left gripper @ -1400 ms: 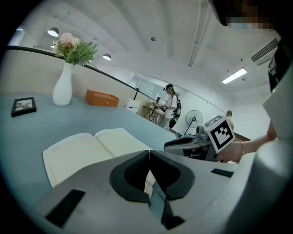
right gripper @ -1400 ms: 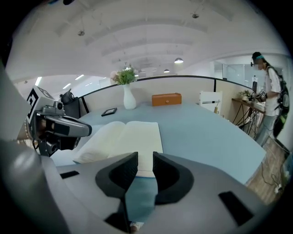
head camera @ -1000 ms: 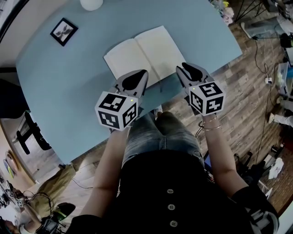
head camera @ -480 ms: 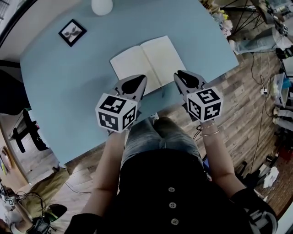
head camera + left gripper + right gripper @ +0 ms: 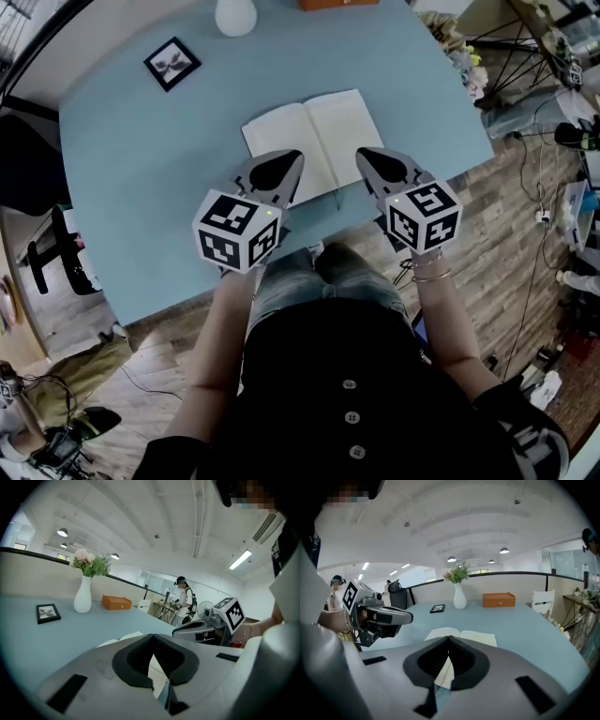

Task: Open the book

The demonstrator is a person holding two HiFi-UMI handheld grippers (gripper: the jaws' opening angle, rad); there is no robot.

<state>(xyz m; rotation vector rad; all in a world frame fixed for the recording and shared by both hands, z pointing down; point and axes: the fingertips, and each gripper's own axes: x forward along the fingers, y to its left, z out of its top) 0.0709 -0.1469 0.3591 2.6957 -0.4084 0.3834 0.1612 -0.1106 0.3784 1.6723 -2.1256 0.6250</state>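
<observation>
The book (image 5: 314, 141) lies open on our desk (image 5: 131, 187). We hold the left gripper (image 5: 292, 156) and right gripper (image 5: 364, 153) over its near edge, fingers closed, apparently empty.

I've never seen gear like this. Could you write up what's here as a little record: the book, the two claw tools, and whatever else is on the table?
Book: open, lying flat, pale pages up
Table: light blue
Left gripper: jaws together, empty, held up on the book's near side
Right gripper: jaws together, empty, beside the left one
Far side of table: white vase with flowers, framed picture, orange box
Task state: book already open
</observation>
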